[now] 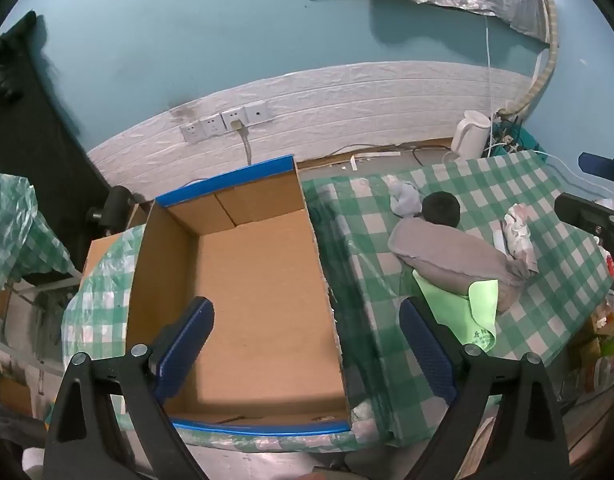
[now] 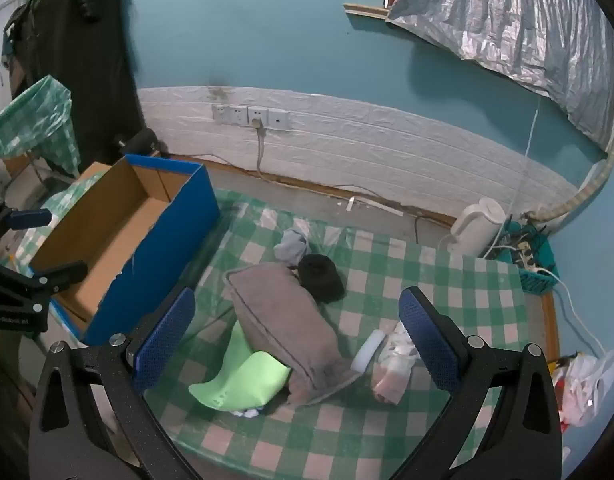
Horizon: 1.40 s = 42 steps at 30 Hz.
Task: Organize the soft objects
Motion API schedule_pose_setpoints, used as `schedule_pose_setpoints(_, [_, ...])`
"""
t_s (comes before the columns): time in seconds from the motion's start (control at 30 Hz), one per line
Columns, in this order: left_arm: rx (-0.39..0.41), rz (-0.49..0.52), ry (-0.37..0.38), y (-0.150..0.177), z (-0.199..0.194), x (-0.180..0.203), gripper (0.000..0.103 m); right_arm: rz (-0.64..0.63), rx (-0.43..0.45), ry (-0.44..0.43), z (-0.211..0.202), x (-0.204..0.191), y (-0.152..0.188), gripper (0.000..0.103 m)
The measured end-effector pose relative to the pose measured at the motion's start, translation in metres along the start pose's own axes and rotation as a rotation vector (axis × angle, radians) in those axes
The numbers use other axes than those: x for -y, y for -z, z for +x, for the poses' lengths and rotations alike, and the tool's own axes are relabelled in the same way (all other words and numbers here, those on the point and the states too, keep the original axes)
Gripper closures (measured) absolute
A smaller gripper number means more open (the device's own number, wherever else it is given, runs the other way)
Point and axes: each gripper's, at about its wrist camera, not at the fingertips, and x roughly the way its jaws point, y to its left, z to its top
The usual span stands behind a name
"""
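Observation:
An open, empty cardboard box with blue outer walls (image 1: 247,272) (image 2: 119,236) stands at the table's left. A pile of soft things lies to its right on the checked cloth: a grey folded towel (image 1: 451,260) (image 2: 283,320) on a light green cloth (image 1: 463,312) (image 2: 243,380), a black bundle (image 1: 441,208) (image 2: 323,276), a pale blue-grey cloth (image 1: 405,200) (image 2: 293,246) and a white patterned bundle (image 1: 517,232) (image 2: 393,364). My left gripper (image 1: 307,344) is open above the box. My right gripper (image 2: 297,336) is open above the pile.
A white kettle (image 1: 469,136) (image 2: 477,224) stands at the table's back right by a teal basket with a power strip (image 2: 531,256). Wall sockets (image 2: 251,116) with a plugged cable are behind. A plastic bag (image 2: 583,384) hangs off the right edge.

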Motion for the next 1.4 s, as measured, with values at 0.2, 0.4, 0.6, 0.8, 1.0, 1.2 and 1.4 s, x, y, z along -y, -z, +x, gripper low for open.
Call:
schedule_pose_setpoints(0.2, [-0.013,-0.004,-0.004,0.0,0.002,0.005,0.008,-0.002,0.0,0.004,0.0,0.0,0.0,0.002])
schedule_pose_setpoints(0.4, [-0.019,0.0,0.014,0.003,0.004,0.004,0.008,0.001,0.0,0.011,0.002,-0.001,0.0,0.002])
schedule_pose_setpoints(0.6, [-0.026,0.0,0.019,0.004,0.006,0.005,0.008,0.001,-0.003,0.009,-0.002,0.002,0.001,0.002])
schedule_pose_setpoints(0.8, [-0.028,0.0,0.021,0.005,0.006,0.006,0.008,0.001,-0.003,0.012,-0.003,0.002,0.001,0.002])
schedule_pose_setpoints(1.0, [-0.042,0.0,0.024,0.008,0.009,0.01,0.008,-0.002,-0.004,0.012,-0.004,0.003,0.001,0.002])
schedule_pose_setpoints(1.2, [-0.046,-0.001,0.026,0.008,0.009,0.01,0.008,-0.002,-0.004,0.012,-0.004,0.003,0.002,0.002])
schedule_pose_setpoints(1.4, [-0.05,-0.001,0.028,0.008,0.009,0.01,0.008,-0.003,-0.006,0.014,-0.003,0.002,0.002,0.002])
